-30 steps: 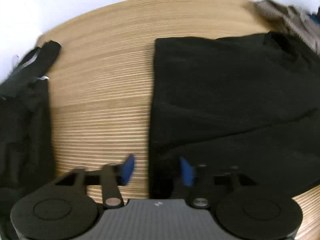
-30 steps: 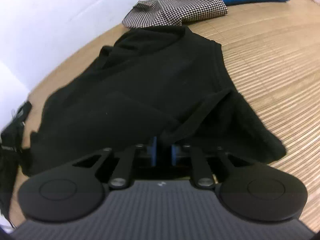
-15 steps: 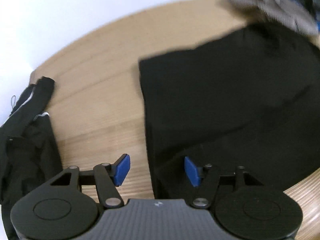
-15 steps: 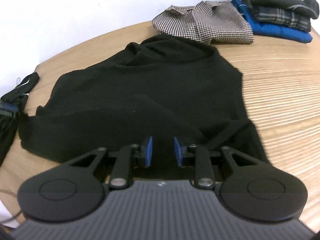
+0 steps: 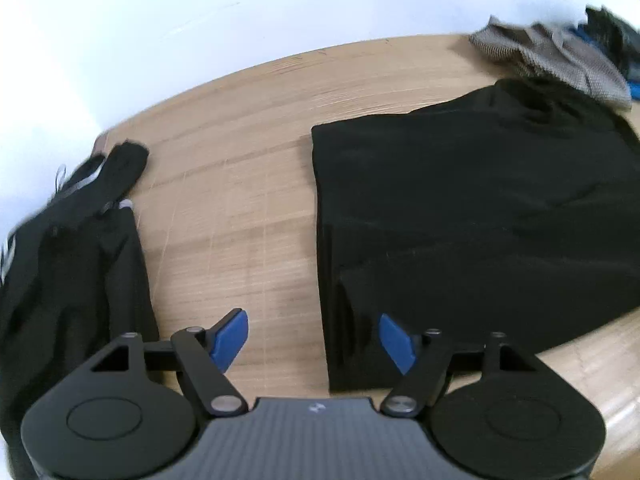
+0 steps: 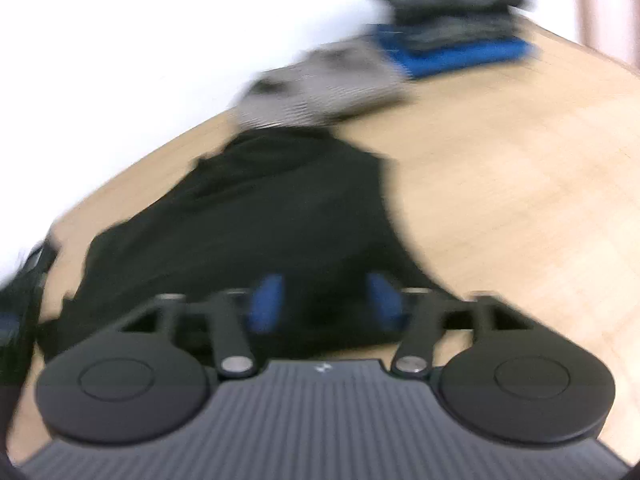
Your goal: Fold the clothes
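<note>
- Left wrist view: the left gripper (image 5: 313,338) hangs above the near left corner of a black knit garment (image 5: 472,216), which lies flat and partly folded on the pale wooden table (image 5: 240,184).
- Its blue pads (image 5: 230,338) stand wide apart and are opening further; nothing is gripped, one pad over bare wood and the other over the garment's edge.
- A second dark garment with pale stripes (image 5: 68,264) lies crumpled at the table's left edge, well apart from the folded one.
- A houndstooth-patterned cloth (image 5: 552,60) rests at the far end, touching the black garment's collar side.
- Right wrist view, blurred: the right gripper (image 6: 324,300) sits over the near hem of the same black knit garment (image 6: 256,216); its jaws are spreading wide, with no fabric pinched between the pads.
- Beyond it a stack of folded clothes, blue at the bottom and dark on top (image 6: 448,36), sits beside the houndstooth cloth (image 6: 320,88).
</note>
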Demonstrator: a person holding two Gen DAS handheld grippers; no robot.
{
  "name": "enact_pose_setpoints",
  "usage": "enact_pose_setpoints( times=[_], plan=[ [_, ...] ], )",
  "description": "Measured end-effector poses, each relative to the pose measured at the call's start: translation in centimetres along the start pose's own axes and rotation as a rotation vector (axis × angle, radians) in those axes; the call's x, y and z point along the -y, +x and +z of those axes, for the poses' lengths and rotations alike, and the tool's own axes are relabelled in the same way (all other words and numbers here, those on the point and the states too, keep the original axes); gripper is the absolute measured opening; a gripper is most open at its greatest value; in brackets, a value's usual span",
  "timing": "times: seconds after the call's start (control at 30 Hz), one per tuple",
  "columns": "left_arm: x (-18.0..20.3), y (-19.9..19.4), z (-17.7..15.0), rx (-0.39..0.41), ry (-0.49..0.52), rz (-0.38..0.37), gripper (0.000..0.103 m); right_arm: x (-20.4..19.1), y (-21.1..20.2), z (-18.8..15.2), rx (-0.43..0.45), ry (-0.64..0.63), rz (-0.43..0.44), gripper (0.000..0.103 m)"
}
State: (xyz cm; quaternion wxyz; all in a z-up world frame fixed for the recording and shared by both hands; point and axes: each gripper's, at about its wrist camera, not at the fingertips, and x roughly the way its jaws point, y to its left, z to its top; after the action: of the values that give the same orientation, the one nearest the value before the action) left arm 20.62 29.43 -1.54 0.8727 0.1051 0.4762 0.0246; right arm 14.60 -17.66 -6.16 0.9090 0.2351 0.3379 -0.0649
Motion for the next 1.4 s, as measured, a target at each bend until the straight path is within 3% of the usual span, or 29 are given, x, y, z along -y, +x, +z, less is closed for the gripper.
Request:
enact_pose_setpoints(
  times=[0.1, 0.2, 0.37, 0.47, 0.57, 0.6, 0.67, 0.7, 0.73, 0.77, 0.8, 0.87, 1.0, 1.2, 1.4],
  plan=[
    [-0.2, 0.8, -1.7, -0.034, -0.011, -0.023, 0.075, 4.6, -0.3, -0.4, 0.006, 0.216, -0.042, 0.078],
    [0.7, 1.2, -2.7, -0.026, 0.059, -0.024, 0.073, 6.3, 1.0, -0.9, -0.011, 0.302, -0.021, 0.078],
    [1.8, 1.4, -3.8, 0.023, 0.125, -0.036, 0.073, 3.6, 3.9, -1.0, -0.014, 0.082, -0.055, 0.078],
    [2.1, 2.7, -3.5, 0.030, 0.146, -0.067, 0.073, 2.3, 5.2, -0.6, -0.019, -0.022, -0.093, 0.084],
    [2.3, 4.7, -3.4, 0.005, 0.168, -0.086, 0.077, 1.7, 5.6, -0.8, -0.023, -0.073, -0.107, 0.086],
    [2.1, 5.2, -3.3, 0.012, 0.147, -0.092, 0.083, 1.5, 5.7, -0.8, -0.023, -0.088, -0.112, 0.086],
    [1.1, 5.8, -2.9, 0.009, 0.058, -0.149, 0.076, 0.8, 6.3, -0.9, -0.028, -0.142, -0.144, 0.086],
    [0.6, 5.9, -2.8, 0.002, 0.006, -0.202, 0.053, 0.3, 6.5, -1.0, -0.033, -0.176, -0.164, 0.086],
    [0.4, 5.9, -2.8, -0.002, -0.028, -0.235, 0.044, -0.2, 6.6, -1.2, -0.039, -0.208, -0.181, 0.086],
    [0.4, 5.7, -2.9, 0.001, -0.041, -0.235, 0.037, -0.5, 6.7, -1.3, -0.035, -0.220, -0.184, 0.082],
    [0.5, 5.4, -3.0, 0.004, -0.052, -0.235, 0.023, -0.5, 6.6, -1.3, -0.020, -0.207, -0.172, 0.060],
    [0.6, 4.6, -3.1, -0.001, -0.064, -0.229, 0.016, -0.9, 6.0, -1.2, 0.004, -0.178, -0.142, 0.022],
    [1.2, 1.8, -4.1, -0.033, -0.091, -0.192, 0.014, -1.5, 3.8, -1.6, 0.023, -0.215, -0.114, 0.019],
    [3.4, -2.6, -8.4, -0.145, -0.126, -0.126, 0.014, 3.2, 0.1, -1.8, -0.076, -0.120, -0.043, 0.019],
    [7.3, -5.3, -13.2, -0.237, -0.112, -0.049, 0.021, 7.3, -4.1, -3.9, -0.158, -0.261, -0.056, 0.021]
  ],
)
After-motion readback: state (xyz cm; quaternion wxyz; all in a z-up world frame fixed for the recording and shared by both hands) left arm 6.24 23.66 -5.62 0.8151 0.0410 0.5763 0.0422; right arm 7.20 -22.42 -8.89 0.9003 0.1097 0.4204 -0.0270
